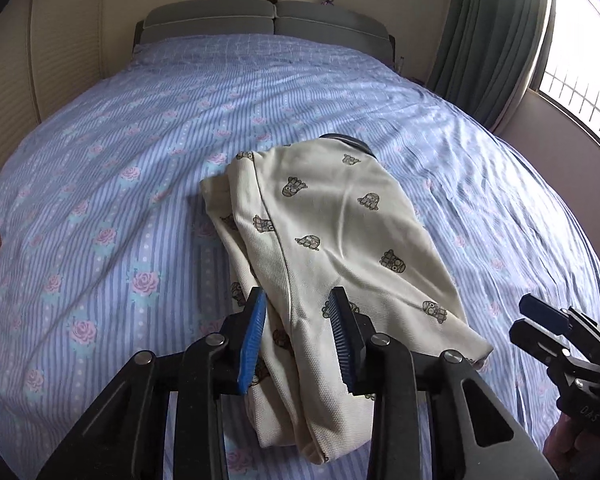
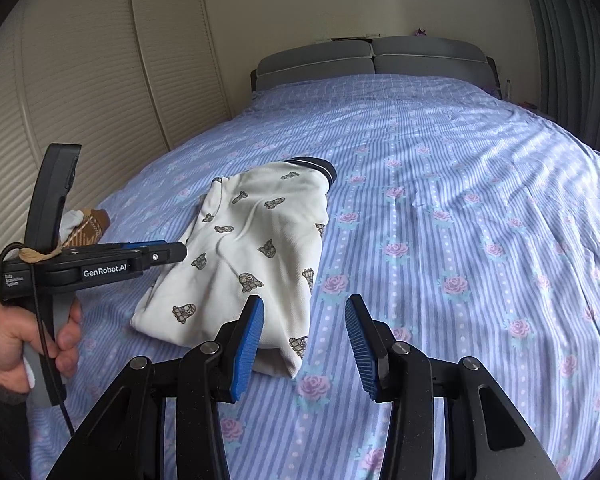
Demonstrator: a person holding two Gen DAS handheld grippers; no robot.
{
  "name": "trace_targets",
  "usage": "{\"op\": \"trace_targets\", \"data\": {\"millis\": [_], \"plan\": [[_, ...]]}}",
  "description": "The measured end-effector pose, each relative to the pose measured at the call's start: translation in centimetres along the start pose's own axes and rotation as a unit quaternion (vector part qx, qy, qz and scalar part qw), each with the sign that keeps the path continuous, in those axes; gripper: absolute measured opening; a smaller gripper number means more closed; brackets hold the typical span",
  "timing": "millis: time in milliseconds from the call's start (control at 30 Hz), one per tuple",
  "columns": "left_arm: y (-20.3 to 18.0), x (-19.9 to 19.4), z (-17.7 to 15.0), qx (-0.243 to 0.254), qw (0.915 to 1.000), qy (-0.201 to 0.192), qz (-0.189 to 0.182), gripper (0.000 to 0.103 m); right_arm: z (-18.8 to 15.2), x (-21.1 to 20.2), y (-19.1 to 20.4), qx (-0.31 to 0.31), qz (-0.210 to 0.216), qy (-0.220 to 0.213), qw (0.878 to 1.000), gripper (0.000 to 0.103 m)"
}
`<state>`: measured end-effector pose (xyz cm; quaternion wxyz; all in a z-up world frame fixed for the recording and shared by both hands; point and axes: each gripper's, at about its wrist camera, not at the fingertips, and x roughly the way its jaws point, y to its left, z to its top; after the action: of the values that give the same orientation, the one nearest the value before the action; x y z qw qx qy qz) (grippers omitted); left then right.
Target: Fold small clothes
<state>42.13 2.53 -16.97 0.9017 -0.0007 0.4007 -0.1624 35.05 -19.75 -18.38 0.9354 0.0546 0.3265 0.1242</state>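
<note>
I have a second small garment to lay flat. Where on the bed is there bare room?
Bare sheet stretches from the folded cream top toward the curtain side and up to the headboard. It is crowded on the top's wardrobe side, by the brown sock.

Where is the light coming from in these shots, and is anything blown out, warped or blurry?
Left wrist view: daylight enters through the window at upper right, which is blown out white; the bed bulges like a dome from the fisheye lens. Right wrist view: no window shows, light is softer, the shirt is sharp, corners go dark.
</note>
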Motion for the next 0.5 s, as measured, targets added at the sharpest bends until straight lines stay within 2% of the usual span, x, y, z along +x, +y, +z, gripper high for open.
{"op": "trace_targets", "data": {"millis": [100, 200, 300, 367, 433, 500], "plan": [[-0.6, -0.1, -0.2, 0.013, 0.9999, -0.001, 0.002, 0.033, -0.3, 0.6, -0.2, 0.010, 0.009, 0.013, 1.000, 0.044], [-0.3, 1.2, -0.7, 0.002, 0.9997, 0.023, 0.005, 0.031, -0.3, 0.7, 0.0, -0.001, 0.003, 0.011, 1.000, 0.044], [0.0, 2.2, -1.3, -0.008, 0.9992, 0.038, -0.011, 0.024, -0.2, 0.3, 0.3, -0.013, -0.003, 0.001, 1.000, 0.044], [0.3, 2.9, -1.7, -0.012, 0.9988, 0.047, -0.010, 0.019, -0.2, 0.1, 0.5, -0.019, -0.006, -0.001, 1.000, 0.044], [0.7, 2.8, -1.9, -0.020, 0.9985, 0.051, -0.009, 0.011, -0.1, 0.0, 0.5, -0.020, -0.006, -0.002, 1.000, 0.044], [1.0, 2.0, -1.7, -0.024, 0.9985, 0.048, -0.007, 0.007, 0.0, 0.0, 0.4, -0.018, -0.005, 0.000, 1.000, 0.044]]}}
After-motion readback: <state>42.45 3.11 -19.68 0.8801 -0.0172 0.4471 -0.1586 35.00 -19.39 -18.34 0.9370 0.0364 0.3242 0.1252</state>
